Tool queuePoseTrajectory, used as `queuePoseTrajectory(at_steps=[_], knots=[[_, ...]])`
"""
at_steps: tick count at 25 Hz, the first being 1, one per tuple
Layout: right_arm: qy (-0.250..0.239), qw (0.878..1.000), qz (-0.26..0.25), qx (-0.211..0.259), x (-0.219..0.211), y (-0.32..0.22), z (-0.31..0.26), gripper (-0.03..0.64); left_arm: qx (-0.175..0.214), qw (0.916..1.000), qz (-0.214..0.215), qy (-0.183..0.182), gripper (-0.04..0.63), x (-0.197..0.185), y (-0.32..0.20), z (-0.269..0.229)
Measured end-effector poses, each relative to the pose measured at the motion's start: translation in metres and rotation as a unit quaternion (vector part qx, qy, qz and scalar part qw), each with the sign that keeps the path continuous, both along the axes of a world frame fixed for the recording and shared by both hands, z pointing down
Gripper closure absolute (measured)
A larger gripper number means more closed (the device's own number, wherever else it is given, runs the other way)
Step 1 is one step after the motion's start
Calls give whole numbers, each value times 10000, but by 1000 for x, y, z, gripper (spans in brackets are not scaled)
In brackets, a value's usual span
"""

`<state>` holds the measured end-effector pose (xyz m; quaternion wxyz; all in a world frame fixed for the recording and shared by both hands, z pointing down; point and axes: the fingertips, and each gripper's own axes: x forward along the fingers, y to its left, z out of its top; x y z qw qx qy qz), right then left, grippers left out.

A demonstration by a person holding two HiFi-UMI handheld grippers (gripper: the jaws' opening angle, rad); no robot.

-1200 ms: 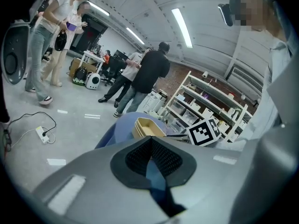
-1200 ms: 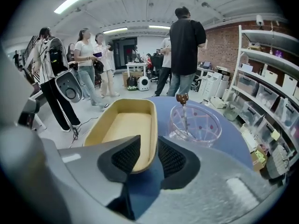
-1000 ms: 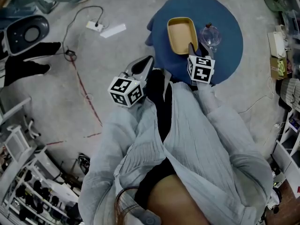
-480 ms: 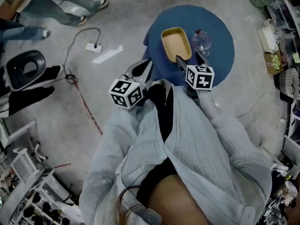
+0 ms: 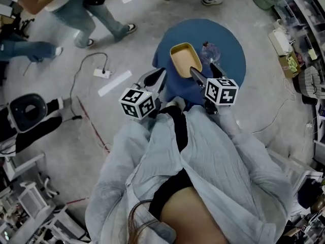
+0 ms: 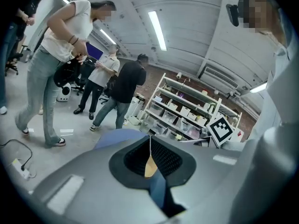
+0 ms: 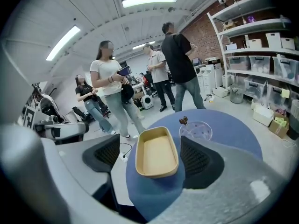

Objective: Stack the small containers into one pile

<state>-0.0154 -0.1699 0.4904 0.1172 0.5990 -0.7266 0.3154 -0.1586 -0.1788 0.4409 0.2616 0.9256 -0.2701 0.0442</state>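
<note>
Tan oblong tray [image 7: 157, 154] sits on round blue table [image 7: 229, 127], loose between right hand-held gripper's [image 7: 150, 160] just-opened jaws; left hand-held gripper [image 6: 150, 157] clenched.

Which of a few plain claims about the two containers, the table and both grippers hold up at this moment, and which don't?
1. The tan container sits on the blue table. True.
2. The right gripper is shut on the tan container. False: its fingers have just been opening and stand wide apart, not pressing on it.
3. The clear container is nested inside the tan container. False: it stands beside it on the table.
4. The left gripper is closed and holds nothing. True.
</note>
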Motion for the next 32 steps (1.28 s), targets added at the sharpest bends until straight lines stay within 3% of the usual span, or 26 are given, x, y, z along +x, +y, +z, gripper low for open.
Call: queuePoseTrajectory(at_steps=[11,15,17,19,21,32], knots=[[-287,9944,149,1006,8,9,-76,223,497,9952,795,274,578,37,-13,-42],[-239,9882,388,1461,23,24,-96,323,644,9922,1023,309,578,50,-9,-50],[16,9850,619,1609,35,34,-98,428,663,9914,1093,278,578,54,-6,-50],[275,9820,859,1658,48,45,-97,547,643,9910,1147,231,578,59,-2,-47],[394,9805,1038,1620,60,55,-92,604,601,9908,1197,188,578,64,4,-42],[633,9845,1058,1251,71,77,-61,615,501,9913,1215,40,578,71,16,-25]])
